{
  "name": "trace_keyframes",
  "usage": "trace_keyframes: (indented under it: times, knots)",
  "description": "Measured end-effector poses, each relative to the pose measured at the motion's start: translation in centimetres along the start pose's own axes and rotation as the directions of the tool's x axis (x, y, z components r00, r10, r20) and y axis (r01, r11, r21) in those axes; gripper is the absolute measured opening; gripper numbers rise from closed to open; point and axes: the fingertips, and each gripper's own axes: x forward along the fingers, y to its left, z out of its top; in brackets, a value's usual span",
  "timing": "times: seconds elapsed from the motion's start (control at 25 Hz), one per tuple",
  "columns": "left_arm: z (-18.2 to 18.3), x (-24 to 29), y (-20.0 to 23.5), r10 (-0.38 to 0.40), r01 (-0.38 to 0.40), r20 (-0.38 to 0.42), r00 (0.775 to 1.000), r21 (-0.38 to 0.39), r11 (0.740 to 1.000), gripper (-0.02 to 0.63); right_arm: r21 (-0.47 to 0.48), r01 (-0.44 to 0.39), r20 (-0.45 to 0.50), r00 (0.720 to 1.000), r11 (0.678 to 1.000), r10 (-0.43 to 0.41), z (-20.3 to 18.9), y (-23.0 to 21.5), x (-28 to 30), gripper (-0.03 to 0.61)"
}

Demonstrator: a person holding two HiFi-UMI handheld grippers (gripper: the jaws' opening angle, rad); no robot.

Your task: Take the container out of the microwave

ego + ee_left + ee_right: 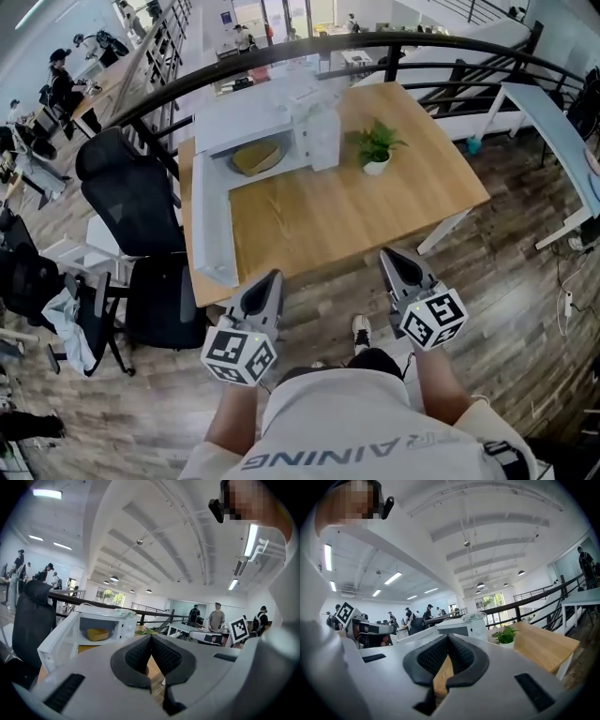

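Observation:
A white microwave [281,117] stands at the far side of the wooden table [356,202], its door [208,220] swung wide open toward me on the left. A yellow container [256,157] sits inside the cavity; the left gripper view also shows that container [97,634] inside the microwave [117,620]. My left gripper [273,277] hovers at the table's near edge, jaws shut and empty, tips meeting [150,637]. My right gripper [386,254], likewise shut with nothing held, is over the near edge further right, its tips touching [448,636].
A small potted plant [376,150] stands right of the microwave. A black office chair [131,202] sits left of the table by the open door. A black railing [281,52] curves behind the table. People work at desks in the background.

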Motion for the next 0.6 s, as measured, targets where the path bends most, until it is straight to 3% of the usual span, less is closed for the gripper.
trace_keyframes:
  times: [0.36,0.6]
  knots:
    - [2.4,5.2,2.5,0.185,-0.184,0.038,0.982,-0.028,0.982,0.031,-0.03,-0.188,-0.047,0.981,0.982,0.187,2.0,-4.8,8.0,0.021]
    - [2.1,8.0,3.4,0.315,-0.312,0.03,0.949,-0.069,0.948,0.031,-0.03,-0.328,-0.106,0.94,0.944,0.323,1.6,-7.2,12.5,0.021]
